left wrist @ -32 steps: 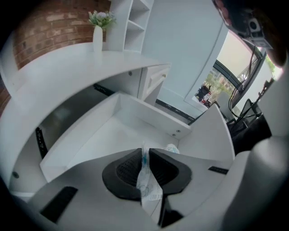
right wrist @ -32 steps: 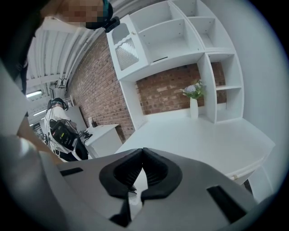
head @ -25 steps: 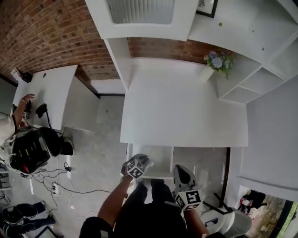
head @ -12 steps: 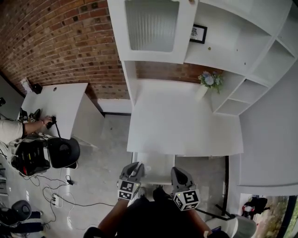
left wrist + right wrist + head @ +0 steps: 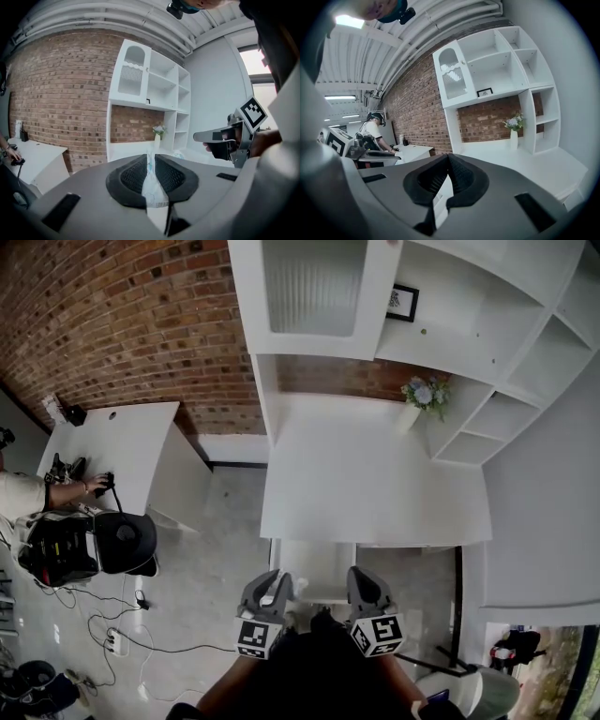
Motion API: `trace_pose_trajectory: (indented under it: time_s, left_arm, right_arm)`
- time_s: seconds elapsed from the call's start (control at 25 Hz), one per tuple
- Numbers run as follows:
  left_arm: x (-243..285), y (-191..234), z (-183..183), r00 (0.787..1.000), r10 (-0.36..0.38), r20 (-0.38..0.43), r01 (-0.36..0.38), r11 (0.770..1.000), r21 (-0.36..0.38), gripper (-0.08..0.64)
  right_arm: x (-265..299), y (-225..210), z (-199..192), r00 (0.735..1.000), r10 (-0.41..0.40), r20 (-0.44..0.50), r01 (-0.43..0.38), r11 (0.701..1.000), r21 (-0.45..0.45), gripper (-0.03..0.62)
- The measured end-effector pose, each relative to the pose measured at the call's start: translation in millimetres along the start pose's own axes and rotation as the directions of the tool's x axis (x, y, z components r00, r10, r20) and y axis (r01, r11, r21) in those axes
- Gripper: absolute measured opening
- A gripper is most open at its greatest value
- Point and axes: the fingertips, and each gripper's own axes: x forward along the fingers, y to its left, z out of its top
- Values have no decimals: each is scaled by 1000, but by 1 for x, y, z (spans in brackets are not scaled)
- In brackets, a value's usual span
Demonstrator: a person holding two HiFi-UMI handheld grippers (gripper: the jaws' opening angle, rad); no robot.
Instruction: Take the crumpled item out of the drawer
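In the left gripper view my left gripper (image 5: 151, 157) is shut on a crumpled white, faintly blue-printed item (image 5: 153, 187) that sticks up between the pads. In the head view this gripper (image 5: 274, 579) is held close to my body, just in front of the open white drawer (image 5: 323, 594) under the white desk (image 5: 375, 484). My right gripper (image 5: 361, 576) is level with it to the right. The right gripper view shows its jaws (image 5: 447, 157) shut, tips touching, with nothing between them. The inside of the drawer is mostly hidden.
A vase of flowers (image 5: 419, 399) stands at the desk's back right beside open shelves (image 5: 497, 399). A ribbed-glass cabinet door (image 5: 314, 287) hangs above. At left are a second desk (image 5: 112, 446), a person's arm (image 5: 66, 491), a black chair (image 5: 122, 540) and floor cables (image 5: 112, 638).
The left gripper has drawn back from the drawer toward my body and turned, and now sits level with the right gripper. The head view has tilted up slightly.
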Motion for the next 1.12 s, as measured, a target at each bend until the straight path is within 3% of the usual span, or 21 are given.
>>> trace_pose_trajectory:
  time_s: [0.28,1.12]
  left_arm:
    - [1,-12,-2,999,-37,4,37,999,9,69]
    - [-1,-23,0,999,-47,18,47,999,-3,69]
  right_arm:
    - [-7,0,0,1000,-8,14,8,1000,-11,14]
    - [-17,0,0,1000,-8,8,8,1000,-6,14]
